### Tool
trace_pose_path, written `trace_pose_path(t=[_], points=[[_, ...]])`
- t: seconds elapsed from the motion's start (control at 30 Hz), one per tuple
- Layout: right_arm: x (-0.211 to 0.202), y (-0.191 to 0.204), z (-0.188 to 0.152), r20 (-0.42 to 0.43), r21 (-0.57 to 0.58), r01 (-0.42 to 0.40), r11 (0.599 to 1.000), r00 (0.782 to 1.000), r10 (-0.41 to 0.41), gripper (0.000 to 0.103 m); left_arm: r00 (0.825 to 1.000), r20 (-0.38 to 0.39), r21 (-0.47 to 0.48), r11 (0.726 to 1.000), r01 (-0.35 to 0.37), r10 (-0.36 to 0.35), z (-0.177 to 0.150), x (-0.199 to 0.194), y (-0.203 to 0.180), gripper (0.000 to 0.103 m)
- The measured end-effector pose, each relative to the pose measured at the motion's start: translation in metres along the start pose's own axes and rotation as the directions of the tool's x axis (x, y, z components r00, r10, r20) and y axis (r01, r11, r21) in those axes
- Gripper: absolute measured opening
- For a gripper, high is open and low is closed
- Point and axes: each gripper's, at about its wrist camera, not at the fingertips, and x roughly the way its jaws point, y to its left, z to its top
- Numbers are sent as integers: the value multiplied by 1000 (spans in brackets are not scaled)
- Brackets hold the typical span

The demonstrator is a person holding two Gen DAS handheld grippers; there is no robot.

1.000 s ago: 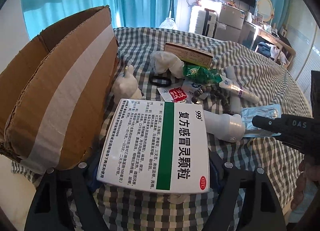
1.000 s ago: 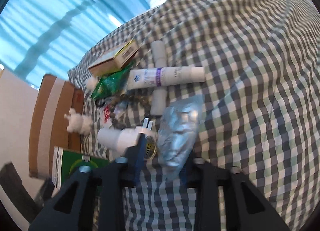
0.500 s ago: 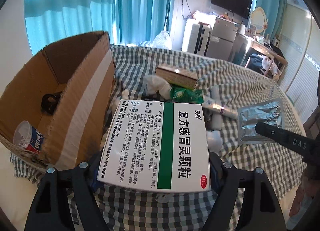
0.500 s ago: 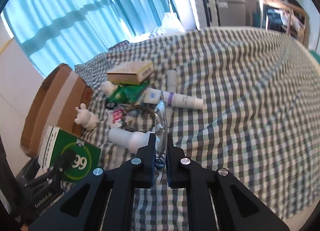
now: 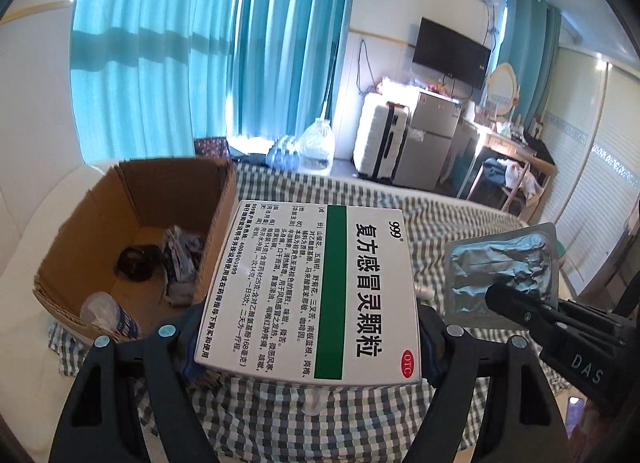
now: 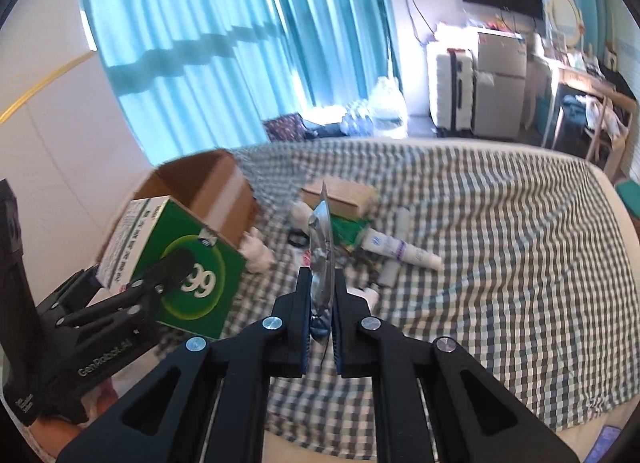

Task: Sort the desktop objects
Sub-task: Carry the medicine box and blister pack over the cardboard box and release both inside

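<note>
Medicine box (image 5: 316,295): clamped flat in left gripper (image 5: 308,343) jaws, raised beside the open cardboard box (image 5: 132,231), which lies to its left. Foil packet (image 6: 322,239): pinched edge-on in right gripper (image 6: 320,327), farther from the carton.

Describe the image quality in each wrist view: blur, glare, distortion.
Left wrist view: sharp, the print on the medicine box is legible; strong fisheye bending of the curtains; window backlight washes out the suitcase area. Right wrist view: motion blur smears the cardboard box and nearby checked cloth; the blister pack appears edge-on, with glare on the foil.
</note>
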Motion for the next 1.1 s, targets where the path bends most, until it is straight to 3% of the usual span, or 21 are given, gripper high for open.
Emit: trace_pose_path(t=[0.23,0.57,0.83,1.1], points=[[-20,48,20,51,-62,-39,997,998,42,8,998,58,15,1000,-11,10,34,-28,22,80],[8,113,38,32,-141,-114,983,992,119,8,989,101,-75,992,-97,105,61,-42,110,80],[70,171,42,-58,-209,-185,960,983,176,8,979,30,-118,973,-198,203,54,-2,179,80],[134,189,40,-151,-211,-221,952,970,192,8,973,-54,-120,966,-230,225,37,51,215,80]])
